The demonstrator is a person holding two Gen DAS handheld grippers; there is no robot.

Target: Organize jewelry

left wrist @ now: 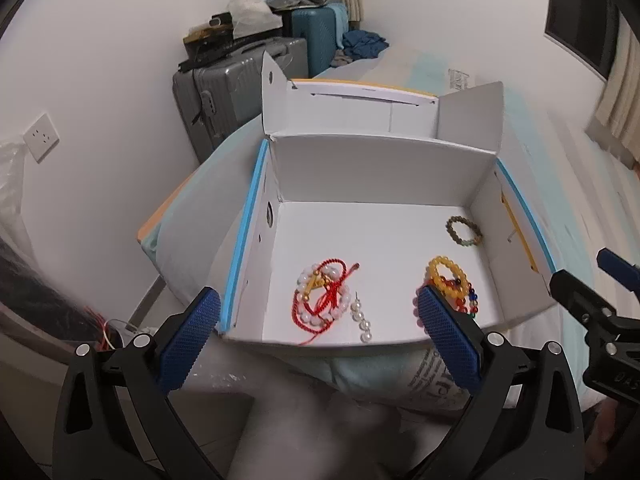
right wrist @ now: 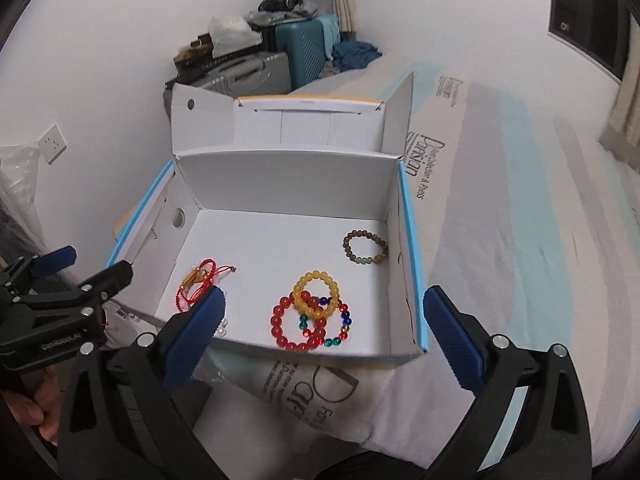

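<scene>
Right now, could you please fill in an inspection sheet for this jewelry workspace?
Surface: bed with printed sheet; open white box on it.
Job's things: in the box, brown bead bracelet alone near the far right corner; yellow bracelet overlapping red bead bracelet and multicolour bracelet; red cord bracelet tangled with pearl bracelet; pearl strand beside them.
Clutter: nothing seen in the box beyond jewelry.
Grippers: left hand-held gripper and right hand-held gripper open, empty, above the near edge.
Cables: nothing seen.
Surroundings: suitcases with piled items, wall socket.
</scene>
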